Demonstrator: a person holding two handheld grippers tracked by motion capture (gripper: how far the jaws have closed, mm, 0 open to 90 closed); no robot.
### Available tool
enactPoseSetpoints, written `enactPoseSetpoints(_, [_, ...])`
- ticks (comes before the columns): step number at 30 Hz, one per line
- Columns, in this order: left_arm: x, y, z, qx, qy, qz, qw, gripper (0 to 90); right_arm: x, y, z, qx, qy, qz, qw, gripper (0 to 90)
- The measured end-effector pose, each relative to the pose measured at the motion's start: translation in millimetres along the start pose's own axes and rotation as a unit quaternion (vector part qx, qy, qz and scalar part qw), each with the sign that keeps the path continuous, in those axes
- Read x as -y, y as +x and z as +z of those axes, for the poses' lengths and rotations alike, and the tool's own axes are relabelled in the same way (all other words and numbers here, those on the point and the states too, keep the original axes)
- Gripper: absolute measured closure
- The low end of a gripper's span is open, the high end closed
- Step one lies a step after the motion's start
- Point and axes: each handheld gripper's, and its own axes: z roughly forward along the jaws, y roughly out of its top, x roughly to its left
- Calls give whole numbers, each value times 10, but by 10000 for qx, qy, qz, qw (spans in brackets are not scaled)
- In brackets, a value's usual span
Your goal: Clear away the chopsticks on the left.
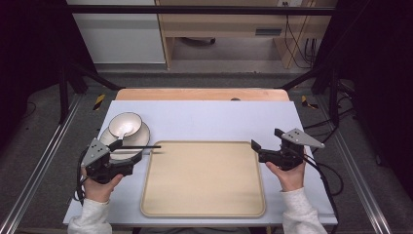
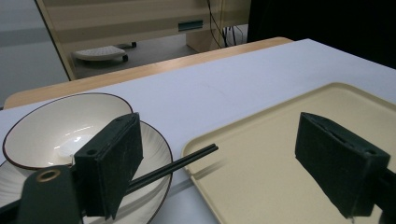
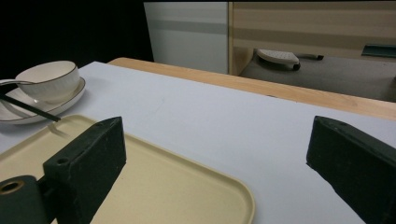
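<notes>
Holding left gripper (image 1: 127,157) open beside chopsticks (image 1: 141,146) on plate (image 1: 139,139) at ten o'clock | right gripper (image 1: 256,148) open, waiting at three | tray (image 1: 204,209) bare for loading.

No legible text, labels, brands, numbers or signs in any view. The bowl (image 1: 124,124), plate (image 1: 139,137), chopsticks (image 1: 141,146) and tray (image 1: 203,207) carry no markings; distant furniture shows nothing readable.

The bowl (image 1: 125,125) is cream with a dark rim, the plate (image 1: 141,138) white and ribbed, the chopsticks (image 1: 141,147) black, the tray (image 1: 203,178) beige.
</notes>
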Motion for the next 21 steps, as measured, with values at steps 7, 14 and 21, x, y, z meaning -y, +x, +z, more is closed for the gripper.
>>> enactPoseSetpoints(7, [29, 40, 10, 10, 145, 172, 9997, 152, 32, -14, -29, 10, 66, 49, 10000, 48])
enactPoseSetpoints(14, [89, 159, -22, 70, 372, 398, 9985, 160, 63, -20, -51, 59, 115, 33, 9999, 49])
enactPoseSetpoints(21, [165, 334, -105, 14, 585, 464, 9972, 173, 78, 13, -45, -7, 189, 19, 9998, 54])
